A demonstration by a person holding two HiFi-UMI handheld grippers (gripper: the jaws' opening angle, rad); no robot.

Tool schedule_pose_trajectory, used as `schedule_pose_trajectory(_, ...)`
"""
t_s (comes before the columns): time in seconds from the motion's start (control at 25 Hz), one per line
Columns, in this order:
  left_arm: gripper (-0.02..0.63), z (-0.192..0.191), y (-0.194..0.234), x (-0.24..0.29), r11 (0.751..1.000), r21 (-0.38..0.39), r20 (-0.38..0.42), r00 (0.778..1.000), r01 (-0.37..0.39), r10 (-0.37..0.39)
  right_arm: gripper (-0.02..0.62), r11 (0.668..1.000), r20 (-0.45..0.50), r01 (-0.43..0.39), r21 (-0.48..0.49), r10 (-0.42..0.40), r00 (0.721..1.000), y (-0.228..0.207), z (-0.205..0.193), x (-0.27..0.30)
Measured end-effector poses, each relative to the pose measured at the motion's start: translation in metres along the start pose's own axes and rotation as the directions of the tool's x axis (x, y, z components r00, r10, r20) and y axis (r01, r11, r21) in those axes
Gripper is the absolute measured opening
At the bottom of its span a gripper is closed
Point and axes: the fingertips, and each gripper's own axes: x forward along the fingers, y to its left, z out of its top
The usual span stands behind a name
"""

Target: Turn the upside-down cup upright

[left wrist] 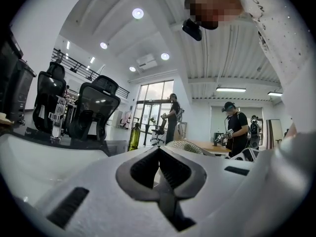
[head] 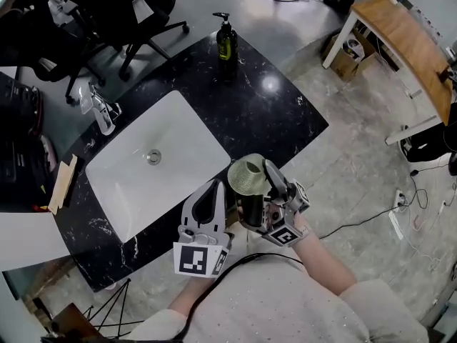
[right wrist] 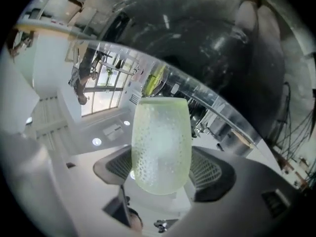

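Black counter, white sink, soap bottle, green cup in right gripper

- cup: pale yellow-green, dimpled dot pattern all over
- countertop: black w/ white flecks
- sink: plain white
- soap bottle: olive-green, blk pump
- desk: light-brown wood

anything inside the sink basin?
Only the drain shows in the white sink. The whole basin is in view from the head camera; nothing covers any of it.
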Motion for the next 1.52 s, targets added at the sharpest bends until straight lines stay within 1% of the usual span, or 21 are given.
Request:
schedule_pose_trajectory(0.16, 0.008, -0.001, 0.003, 0.002, 1.0, 0.005, -0.009, 1.0, -0.012, 0.012, 0.351, 0.989, 0.041, -0.06, 0.134, 0.055, 0.998, -0.002, -0.004, 0.005)
schedule_pose_trajectory(0.28, 0.008, 0.0, 0.004, 0.003, 1.0, 0.012, -0.014, 1.0, -0.015, 0.015, 0.351, 0.979, 0.081, -0.101, 0.179, 0.088, 0.993, -0.005, -0.002, 0.001)
schedule_pose_trajectory(0.36, 0.008, -0.001, 0.003, 0.005, 1.0, 0.016, -0.018, 1.0, -0.013, 0.014, 0.351, 0.974, 0.113, -0.128, 0.186, 0.108, 0.988, -0.006, 0.001, -0.001)
schedule_pose_trajectory(0.48, 0.008, -0.002, 0.001, 0.007, 1.0, 0.018, -0.024, 1.0, -0.011, 0.011, 0.351, 0.968, 0.127, -0.169, 0.188, 0.146, 0.981, -0.002, 0.003, -0.001)
schedule_pose_trajectory(0.6, 0.008, -0.002, 0.0, 0.006, 1.0, 0.022, -0.032, 0.999, -0.011, 0.012, 0.351, 0.958, 0.12, -0.213, 0.191, 0.193, 0.974, 0.003, 0.006, -0.001)
schedule_pose_trajectory(0.76, 0.008, -0.002, 0.001, 0.004, 0.999, 0.031, -0.039, 0.999, -0.016, 0.017, 0.351, 0.947, 0.097, -0.247, 0.206, 0.232, 0.968, 0.007, 0.007, -0.002)
schedule_pose_trajectory(1.0, 0.008, -0.005, 0.002, 0.002, 0.999, 0.036, -0.066, 0.998, -0.018, 0.021, 0.351, 0.924, 0.077, -0.312, 0.222, 0.303, 0.95, 0.014, 0.012, -0.002)
schedule_pose_trajectory(1.2, 0.008, -0.008, 0.001, 0.001, 0.999, 0.045, -0.08, 0.997, -0.015, 0.018, 0.351, 0.915, 0.107, -0.337, 0.223, 0.32, 0.941, 0.013, 0.026, -0.008)
schedule_pose_trajectory(1.32, 0.008, -0.008, 0.001, 0.002, 0.999, 0.047, -0.082, 0.997, -0.012, 0.016, 0.351, 0.91, 0.09, -0.355, 0.213, 0.343, 0.935, 0.014, 0.023, -0.009)
schedule_pose_trajectory(1.44, 0.008, -0.009, 0.0, 0.002, 0.999, 0.04, -0.083, 0.996, -0.008, 0.012, 0.353, 0.916, 0.071, -0.359, 0.182, 0.352, 0.933, 0.016, 0.02, -0.008)
schedule_pose_trajectory(1.48, 0.008, -0.01, 0.0, 0.001, 0.999, 0.036, -0.084, 0.996, -0.008, 0.011, 0.358, 0.919, 0.064, -0.355, 0.17, 0.349, 0.935, 0.017, 0.019, -0.008)
schedule_pose_trajectory(1.52, 0.008, -0.01, -0.001, 0.001, 0.999, 0.033, -0.084, 0.996, -0.009, 0.011, 0.38, 0.923, 0.057, -0.351, 0.159, 0.346, 0.937, 0.017, 0.018, -0.008)
